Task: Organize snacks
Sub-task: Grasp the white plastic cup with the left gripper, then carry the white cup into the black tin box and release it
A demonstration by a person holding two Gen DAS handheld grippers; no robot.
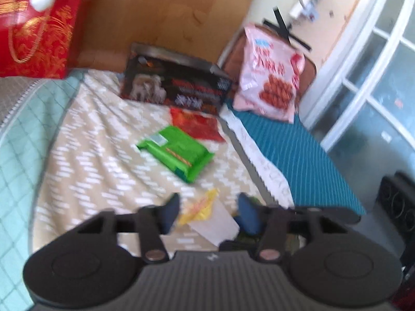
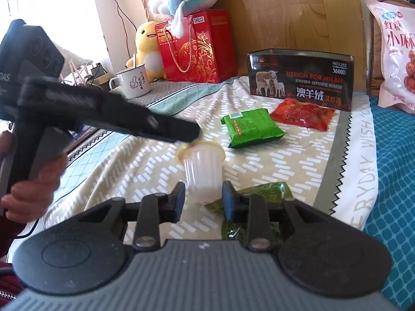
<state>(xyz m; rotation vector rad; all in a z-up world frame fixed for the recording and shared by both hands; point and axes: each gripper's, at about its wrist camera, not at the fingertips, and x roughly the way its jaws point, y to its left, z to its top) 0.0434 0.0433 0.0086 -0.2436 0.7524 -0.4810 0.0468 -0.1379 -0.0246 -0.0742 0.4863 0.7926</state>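
Note:
A small white ribbed cup with a yellow foil lid is held tilted over the beige blanket. My right gripper is shut on its base. My left gripper comes in from the left, its tip at the lid. In the blurred left wrist view the cup fills the gap of the left gripper, touching both pads. On the blanket beyond lie a green packet and a red packet. A crinkled green wrapper lies under my right fingers.
A black open tin box stands against the wooden headboard, with a pink snack bag to its right. At the back left are a red gift box, a white mug and plush toys. A person's hand holds the left gripper's handle.

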